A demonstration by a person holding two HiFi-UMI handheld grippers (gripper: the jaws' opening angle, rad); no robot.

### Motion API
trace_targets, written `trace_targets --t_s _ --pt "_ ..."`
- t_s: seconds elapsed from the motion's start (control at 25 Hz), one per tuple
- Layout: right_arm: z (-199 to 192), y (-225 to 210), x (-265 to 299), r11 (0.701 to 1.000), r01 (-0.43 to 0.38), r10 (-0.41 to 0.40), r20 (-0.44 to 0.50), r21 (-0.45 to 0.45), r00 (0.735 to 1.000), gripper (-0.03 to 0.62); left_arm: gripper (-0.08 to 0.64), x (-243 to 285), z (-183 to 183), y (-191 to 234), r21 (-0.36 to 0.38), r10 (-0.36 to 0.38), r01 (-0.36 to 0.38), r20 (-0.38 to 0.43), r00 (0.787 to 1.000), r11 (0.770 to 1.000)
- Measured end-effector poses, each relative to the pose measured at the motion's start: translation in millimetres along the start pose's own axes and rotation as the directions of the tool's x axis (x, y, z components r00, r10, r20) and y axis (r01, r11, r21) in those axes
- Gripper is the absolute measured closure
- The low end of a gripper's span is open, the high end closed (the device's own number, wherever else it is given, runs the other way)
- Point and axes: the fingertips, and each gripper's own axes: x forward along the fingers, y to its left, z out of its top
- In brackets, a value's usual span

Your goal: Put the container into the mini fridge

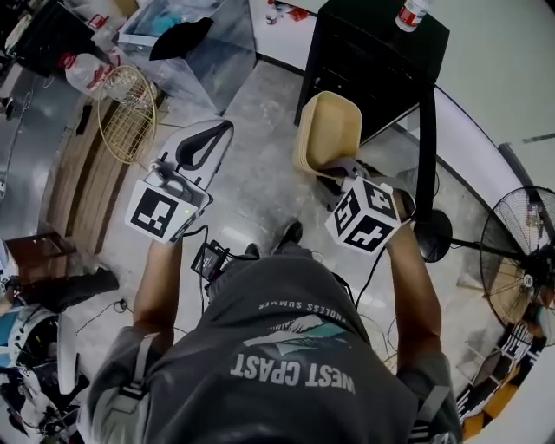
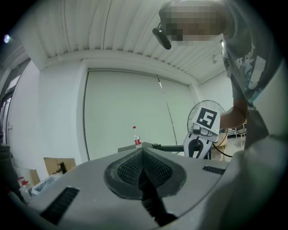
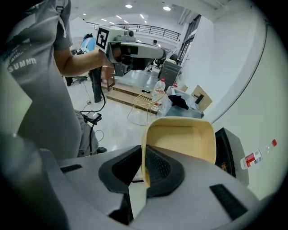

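Observation:
The cream plastic container [image 1: 328, 132] hangs over the floor in front of the black mini fridge [image 1: 368, 61], whose door looks closed. My right gripper [image 1: 336, 170] is shut on the container's near rim. In the right gripper view the rim of the container [image 3: 180, 139] sits pinched between the pads of my right gripper [image 3: 144, 176], with the mini fridge [image 3: 227, 150] just beyond. To the left, my left gripper [image 1: 211, 132] is held level with its jaws together and nothing in them. In its own view my left gripper [image 2: 143, 156] points toward the fridge top.
A water bottle [image 1: 411, 14] stands on the fridge. A floor fan [image 1: 520, 243] is at the right. On the left are a wire basket [image 1: 128, 113], a clear plastic bin [image 1: 186, 43] and wooden boards. Cables and a small device [image 1: 211, 258] lie by the person's feet.

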Motion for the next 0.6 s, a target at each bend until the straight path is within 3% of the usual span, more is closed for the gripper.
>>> trace_targets --t_s 0.6 --pt "-18 -39 22 1.0 -0.001 0.001 -0.002 0.028 1.0 0.541 0.547 28 0 11 0.004 0.04 -0.04 0.002 0.999 0.999"
